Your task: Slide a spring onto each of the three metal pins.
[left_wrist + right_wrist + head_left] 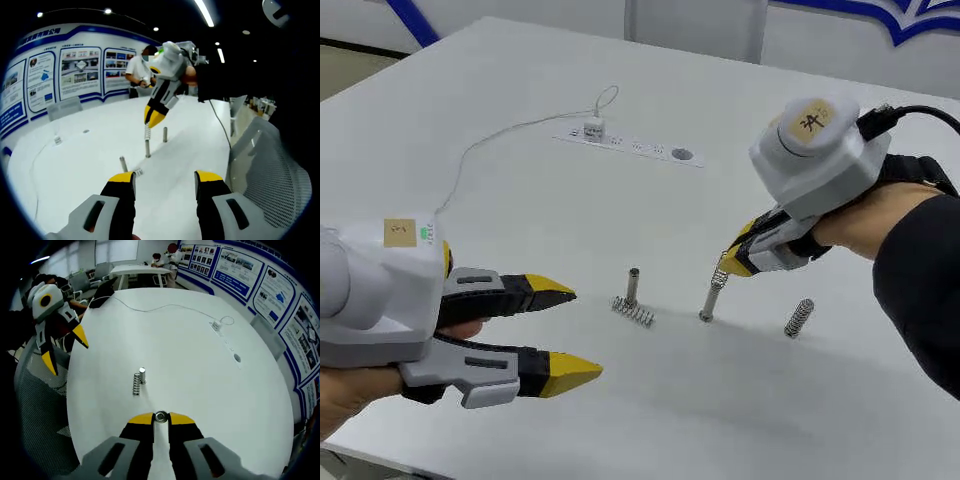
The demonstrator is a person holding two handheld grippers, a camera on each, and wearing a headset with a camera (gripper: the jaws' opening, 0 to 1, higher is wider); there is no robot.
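Gripping a small steel coil spring (720,271) between its yellow-tipped jaws, the right gripper (732,264) is closed on it above the middle grey metal pin (708,303). The held spring's long axis is near vertical, roughly in line with the pin, and its lower end is at the pin's top. Whether it is already threaded over the pin cannot be told. The pin stands on the white table (520,230), slightly tilted.

Grey metal pin at the head view's left (633,284): upright, bare. A second coil spring (633,312) is laid flat at its base, long axis along the table surface, just beside the pin. Contact cannot be resolved.

A third coil spring (799,317) is noted on the other side of the middle pin, apart from it, standing nearly upright with a slight lean. Whether a pin is inside it cannot be told.

Left gripper (563,331): held low near the table's near edge, jaws spread wide with nothing between them, pointed toward the pins.

A white power strip (640,147) with a thin white cable (510,128) is recorded at the far side of the table.
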